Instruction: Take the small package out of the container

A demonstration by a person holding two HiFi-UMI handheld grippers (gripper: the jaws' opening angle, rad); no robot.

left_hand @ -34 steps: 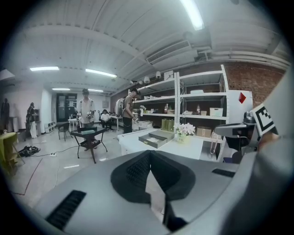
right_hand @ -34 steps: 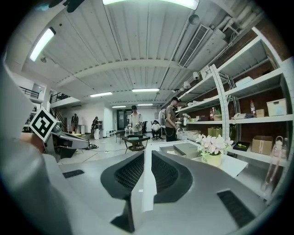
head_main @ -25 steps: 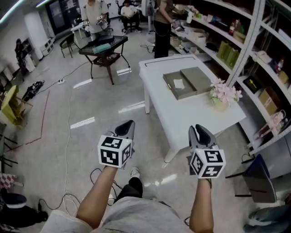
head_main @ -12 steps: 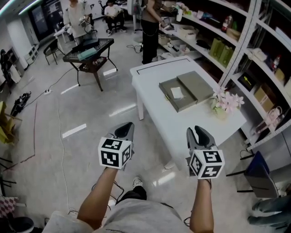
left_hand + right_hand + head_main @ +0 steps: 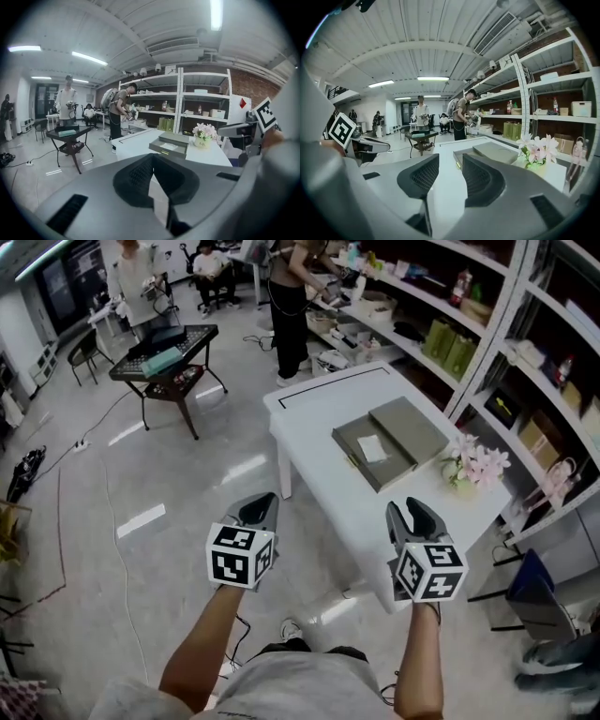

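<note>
A grey container (image 5: pixel 361 454) lies open on the white table (image 5: pixel 319 409), its lid (image 5: pixel 408 426) beside it. A small white package (image 5: pixel 372 448) rests inside the container. Both grippers hang in the air short of the table's near edge, apart from the container. My left gripper (image 5: pixel 259 509) is shut with nothing in it; its pads (image 5: pixel 140 173) meet. My right gripper (image 5: pixel 413 513) has its jaws opening, and nothing sits between its pads (image 5: pixel 419 177). The right gripper view shows the container (image 5: pixel 461 155) straight ahead past the jaws.
A pot of pink flowers (image 5: pixel 475 465) stands at the table's right side. Storage shelves (image 5: pixel 525 352) run along the right. A black table (image 5: pixel 164 351) and several people are at the far left. Cables (image 5: pixel 103 521) lie on the floor, and a dark chair (image 5: pixel 527 604) stands by the table's corner.
The view has drawn closer to the white table, which now sits nearer to both grippers. The right gripper's jaws have spread wider. The left gripper stays shut.
</note>
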